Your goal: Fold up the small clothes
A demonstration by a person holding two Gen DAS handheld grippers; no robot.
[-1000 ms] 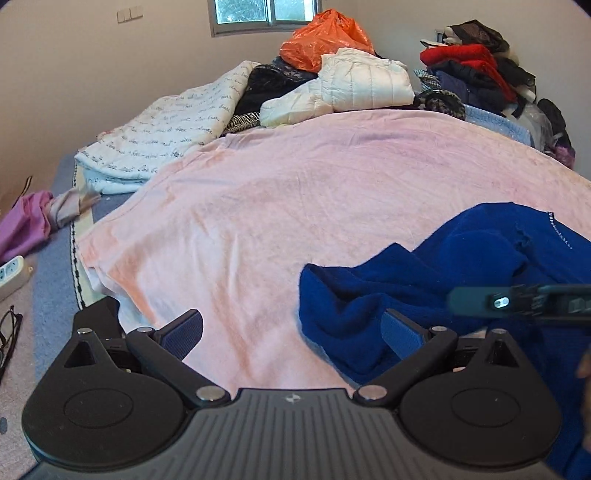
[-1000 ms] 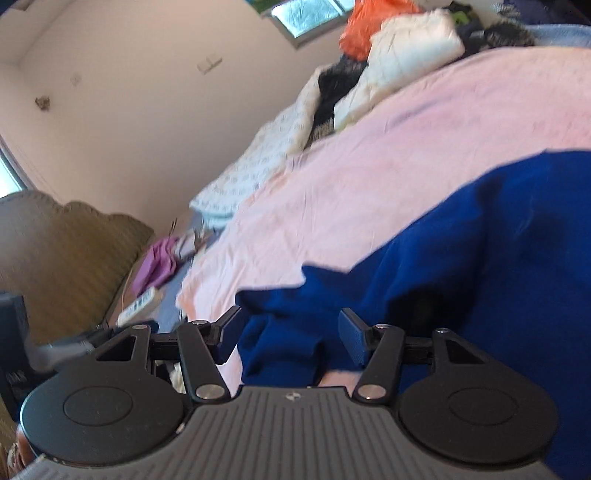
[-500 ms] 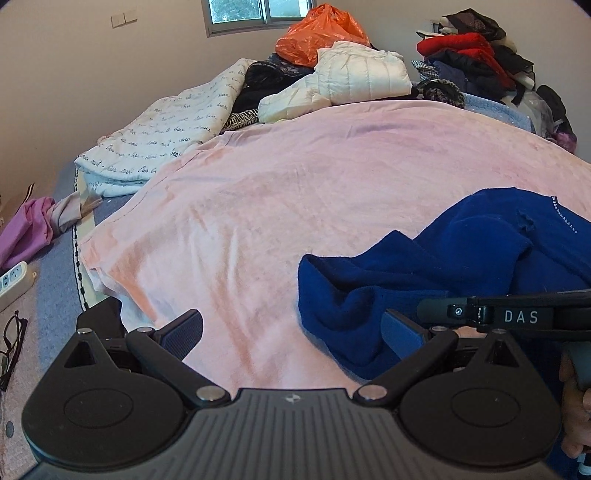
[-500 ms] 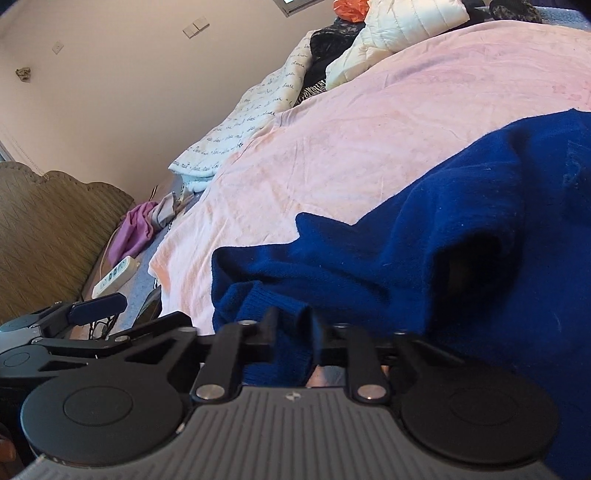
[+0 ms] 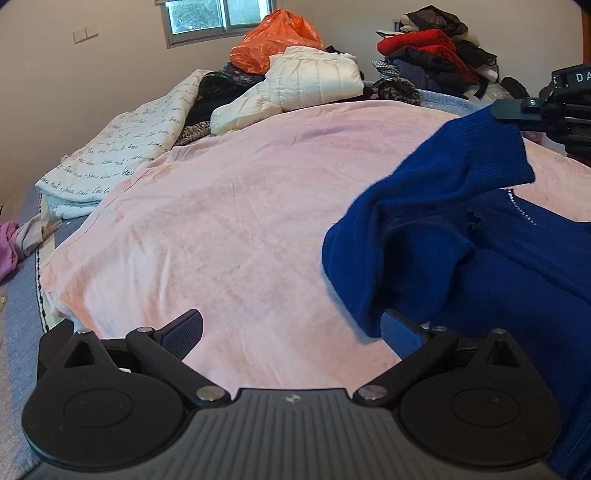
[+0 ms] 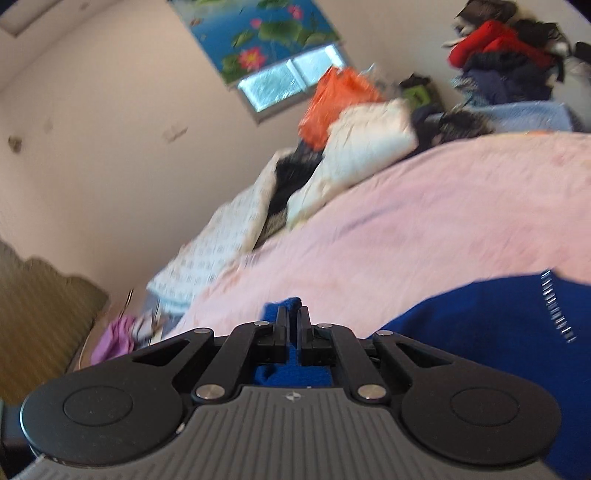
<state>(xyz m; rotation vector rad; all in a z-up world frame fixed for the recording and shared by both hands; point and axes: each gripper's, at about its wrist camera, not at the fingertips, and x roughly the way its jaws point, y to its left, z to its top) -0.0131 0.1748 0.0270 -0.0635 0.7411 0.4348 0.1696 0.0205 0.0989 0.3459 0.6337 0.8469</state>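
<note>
Far left, on the floor beside the bed: a purple garment (image 5: 6, 246), partly cut off by the frame edge. Next over, a white quilt with script print (image 5: 122, 155) lies folded along the left side of the bed, its far end running up toward a dark garment pile. Wall behind carries a window (image 5: 218, 16); right wrist view shows a lotus-flower blind (image 6: 258, 33) above it. Below the window, an orange plastic bag (image 5: 275, 40) sits on the heap, with a white puffer jacket (image 5: 306, 83) just in front of it. Pink blanket (image 5: 229, 206) covers most of the bed, lightly wrinkled. Left gripper (image 5: 291, 328) low over the near edge of the blanket, jaws spread wide, nothing between them; its right pad sits just beside the hanging fold of the sweater. Blue sweater (image 5: 443, 236) lies on the right half of the blanket, one ribbed edge lifted clear of the bed toward the upper right. Right gripper (image 6: 294, 321) pinches that blue knit, jaws pressed together on the fabric; the cloth shows between and behind the fingers. Far right corner: a stack of red and dark clothes (image 5: 436, 48). Right wrist view is motion-blurred.
</note>
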